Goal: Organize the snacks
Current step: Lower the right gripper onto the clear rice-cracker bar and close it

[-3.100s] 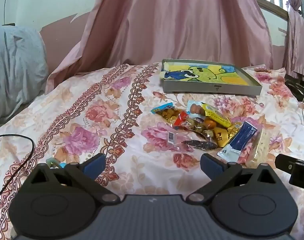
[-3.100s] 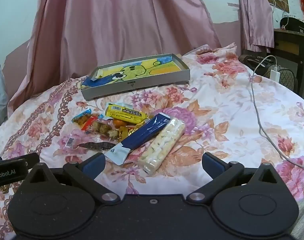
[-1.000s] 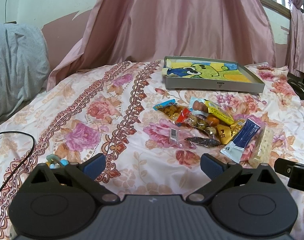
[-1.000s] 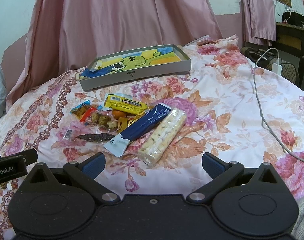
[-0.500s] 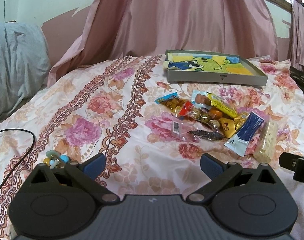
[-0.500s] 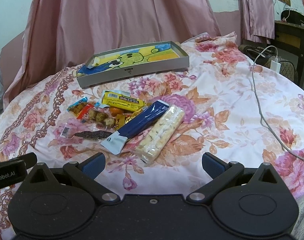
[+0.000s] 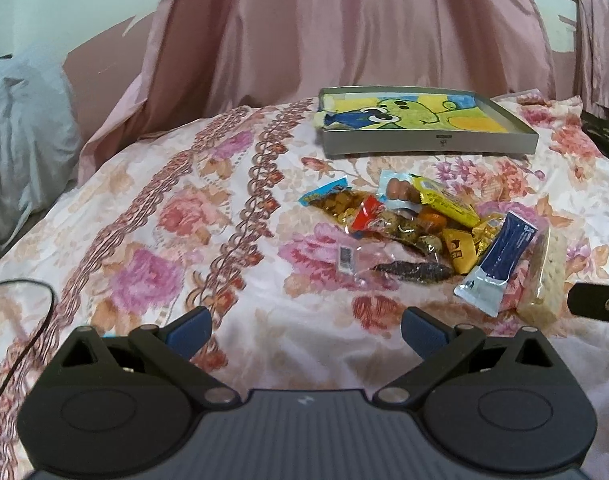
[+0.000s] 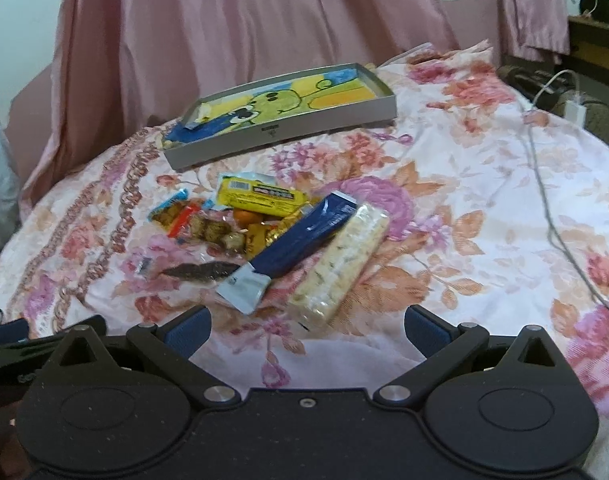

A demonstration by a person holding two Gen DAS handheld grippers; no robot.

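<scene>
The left gripper (image 7: 304, 330) has its two blue-padded fingers spread wide with nothing between them, hovering over the floral bedsheet (image 7: 176, 216). Only bare sheet lies in the gap between the fingers. Ahead of the right-hand fingertip and a little beyond it lies the snack pile (image 7: 424, 232): nearest is a dark, flat snack in clear wrap (image 7: 410, 272), and further right a blue-and-white packet (image 7: 500, 264) leans beside a pale rice-cracker bar (image 7: 544, 272). Behind these sit a yellow wrapped bar (image 7: 444, 200) and a blue-edged packet of brown bits (image 7: 332, 200). Past the pile, well apart from the fingers, rests a shallow grey tray with a cartoon print (image 7: 424, 144).

The right gripper (image 8: 306, 330) is likewise wide open and empty. The pale rice-cracker bar (image 8: 340, 264) lies just ahead of the gap between its fingers, its near end close to the fingertips and slightly toward the left finger's side of centre. The blue-and-white packet (image 8: 296, 248) lies touching its left side, and the dark flat snack (image 8: 200, 272) sits ahead of the left fingertip. The yellow wrapped bar (image 8: 260, 198) is farther on, with the grey tray (image 8: 288, 128) beyond it. A white cable (image 8: 544, 200) runs across the sheet beyond the right fingertip. Part of the left gripper's body shows at the left edge of the right wrist view.
</scene>
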